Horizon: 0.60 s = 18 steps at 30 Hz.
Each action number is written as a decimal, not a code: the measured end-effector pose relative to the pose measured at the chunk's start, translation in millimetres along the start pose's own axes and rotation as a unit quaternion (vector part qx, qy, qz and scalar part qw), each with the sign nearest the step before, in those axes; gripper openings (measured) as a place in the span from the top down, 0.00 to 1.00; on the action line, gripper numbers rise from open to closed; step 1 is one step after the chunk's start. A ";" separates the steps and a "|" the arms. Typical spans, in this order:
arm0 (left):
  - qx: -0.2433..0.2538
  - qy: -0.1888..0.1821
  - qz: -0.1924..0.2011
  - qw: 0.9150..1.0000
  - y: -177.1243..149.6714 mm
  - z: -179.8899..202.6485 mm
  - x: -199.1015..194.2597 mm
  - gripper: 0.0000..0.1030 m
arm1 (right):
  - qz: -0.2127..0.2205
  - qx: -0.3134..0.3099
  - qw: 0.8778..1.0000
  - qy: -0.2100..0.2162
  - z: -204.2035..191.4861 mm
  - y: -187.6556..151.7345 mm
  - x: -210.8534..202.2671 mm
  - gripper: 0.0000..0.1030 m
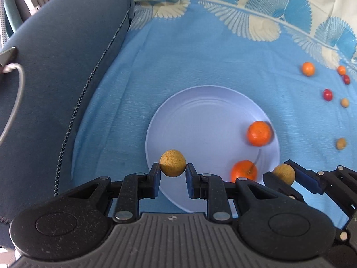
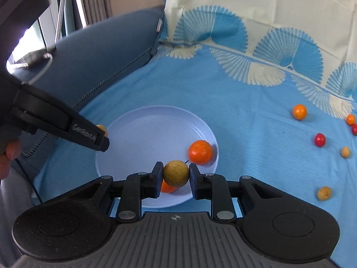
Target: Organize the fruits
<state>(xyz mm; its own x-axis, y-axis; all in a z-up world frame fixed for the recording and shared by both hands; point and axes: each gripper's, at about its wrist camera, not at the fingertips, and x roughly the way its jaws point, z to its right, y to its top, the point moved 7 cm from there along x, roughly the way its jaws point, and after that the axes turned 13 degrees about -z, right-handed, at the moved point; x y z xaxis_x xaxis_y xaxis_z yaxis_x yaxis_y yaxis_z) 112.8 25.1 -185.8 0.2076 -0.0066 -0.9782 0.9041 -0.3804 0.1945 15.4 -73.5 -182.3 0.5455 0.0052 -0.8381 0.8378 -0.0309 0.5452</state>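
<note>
1. The left claw [image 1: 173, 167] was closed on a round tan fruit [image 1: 173, 163], pinched between its two blue pads just above the near-left rim of the pale plate [image 1: 178, 116].
2. The right claw [image 2: 176, 175] gripped a second tan fruit [image 2: 175, 173] in the same way, over the near edge of that plate; in the left wrist view this claw came in from the right, beside the plate's near-right rim.
3. The plate lay on a blue cloth [image 1: 200, 55] with a cream and blue fan pattern along its far edge.
4. Two orange fruits were on the plate: one [image 1: 259, 133] against its right rim, blurred, and another [image 1: 243, 170] at its near rim, partly hidden behind the claws.
5. More fruit lay loose on the cloth well to the right of the plate: a small orange one [image 2: 299, 112], a red one [image 2: 319, 139], and two small tan ones [image 2: 345, 152] [image 2: 324, 193], with more at the right edge of the view.
6. A dark blue cushion [image 1: 55, 67] bordered the cloth's left edge.
7. In the right wrist view, part of a hand [image 2: 6, 156] showed at the left edge, holding the left tool.
</note>
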 end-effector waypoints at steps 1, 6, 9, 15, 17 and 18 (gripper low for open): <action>0.000 0.004 -0.002 1.000 2.9 -0.9 4.2 0.74 | -0.003 -0.003 1.000 0.000 -0.9 1.5 4.8 0.75; 0.007 0.008 -0.001 1.000 14.5 -4.8 15.1 0.65 | -0.014 -0.017 1.000 0.001 -4.3 8.5 23.5 0.75; 0.002 0.010 0.010 1.000 19.0 -10.0 8.3 0.00 | -0.010 -0.016 1.000 0.007 -4.8 14.0 25.8 0.57; -0.019 0.012 0.019 1.000 1.1 -26.6 -17.6 0.00 | -0.004 0.014 1.000 -0.004 3.1 10.8 -1.7 0.13; -0.024 0.019 0.013 0.999 -16.6 -32.3 -25.0 0.00 | -0.012 0.036 0.999 -0.002 4.0 -0.2 -15.8 0.08; -0.023 0.023 0.010 0.999 -26.8 -34.5 -28.8 0.00 | -0.015 0.043 0.999 0.004 3.1 -7.0 -23.2 0.07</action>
<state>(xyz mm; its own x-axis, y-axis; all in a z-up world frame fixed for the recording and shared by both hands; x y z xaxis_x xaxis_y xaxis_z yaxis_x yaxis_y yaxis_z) 95.5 67.4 -160.3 0.2418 0.0296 -0.9699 0.9159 -0.3371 0.2181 -3.3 -76.5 -166.8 0.5199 0.0152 -0.8541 0.8494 -0.1159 0.5149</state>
